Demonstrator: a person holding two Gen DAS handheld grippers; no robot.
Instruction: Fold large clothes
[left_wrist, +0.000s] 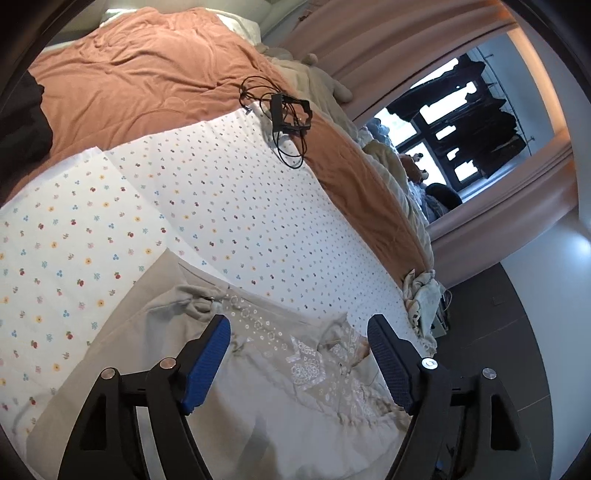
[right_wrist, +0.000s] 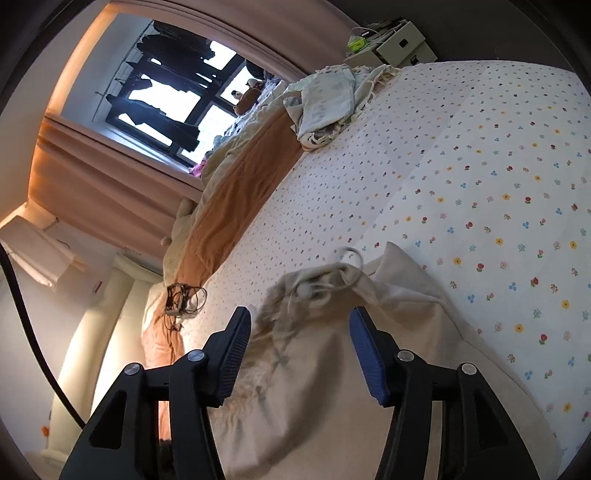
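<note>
I am looking down at a big bed (left_wrist: 110, 92) with an orange blanket (left_wrist: 155, 74) spread over the far part of it. On top of the bed lies a white sheet with little flowers (left_wrist: 229, 206), smooth and flat, and it fills most of what I see. On that sheet, right in front of me, lies the beige garment (left_wrist: 295, 398) I have to fold. It has white lace and small round stitched flowers across its top, and a drawstring with a knot (right_wrist: 314, 288) at one end, which looks a bit blurry from my right side. Pink curtains (right_wrist: 110, 177) hang beside a bright window (right_wrist: 173, 96). A crumpled pale cloth (right_wrist: 325, 99) sits at the edge of the bed, well apart from the garment. A black cable bundle (left_wrist: 284, 114) rests where the sheet meets the blanket. My left claw (left_wrist: 297, 343) is wide open just over the lace part, and nothing is held between its blue pads (left_wrist: 207, 362). My right claw (right_wrist: 299, 339) is also open, about half as wide as it can go, over the drawstring end, and it holds nothing.
</note>
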